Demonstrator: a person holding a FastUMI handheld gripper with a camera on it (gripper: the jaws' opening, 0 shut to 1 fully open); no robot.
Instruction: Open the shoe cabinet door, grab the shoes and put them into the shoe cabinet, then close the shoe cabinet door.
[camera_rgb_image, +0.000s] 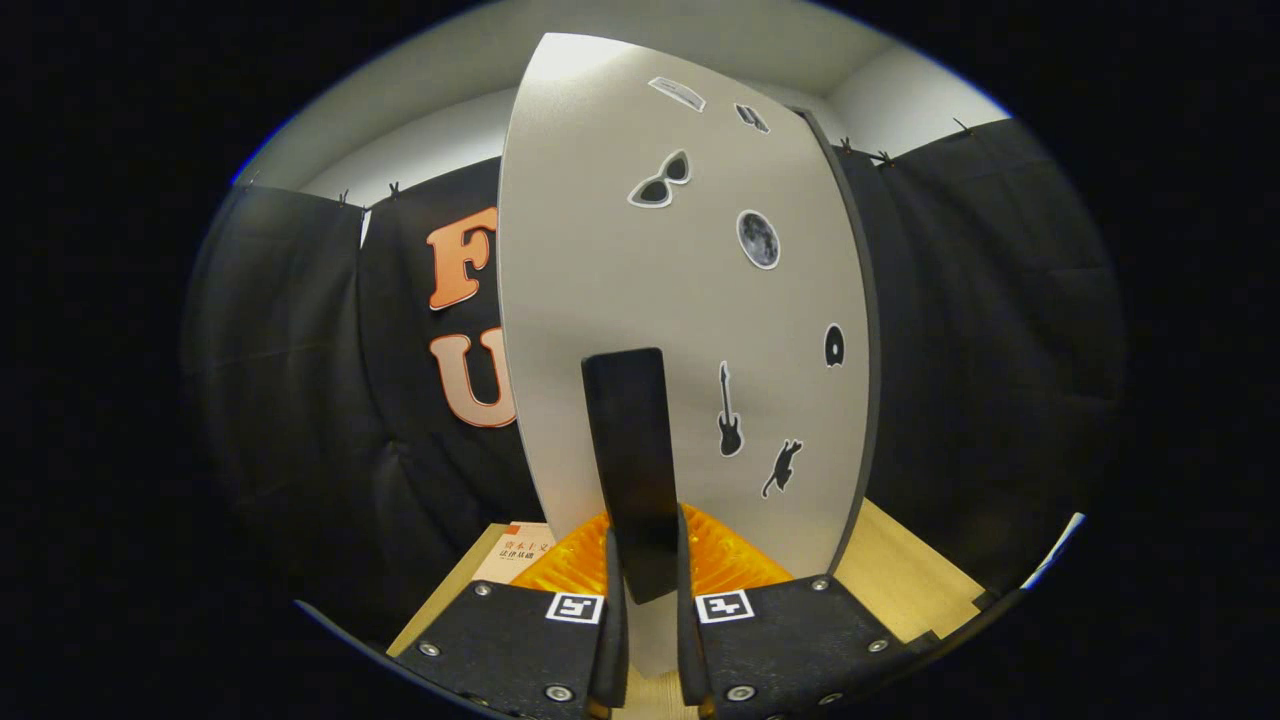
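Matte grey-beige panel, smooth and flat, fills the centre of the frame: the shoe cabinet door (640, 300), standing upright with a thin dark edge down its right side. Stickers dot its face: a sunglasses sticker (660, 181) upper centre, a moon sticker (758, 239) below it, a guitar sticker (729, 411) and a cat sticker (782, 468) lower right, a small record-shaped sticker (834, 345) near the right edge.

Dark, flat, tall handle (632, 460) stands out from the door's lower middle. Gripper (650, 600) closed on this handle: both fingers press its lower end from either side, handle filling the gap between them.

Orange ribbed plastic (740, 560) shows just behind the fingers at the door's foot; what it belongs to cannot be told. Pale wooden tabletop (910, 580) lies below, bare to the right of the door. A book (515, 555) with a white and orange cover lies at lower left of the door.

Cabinet interior hidden behind the door.
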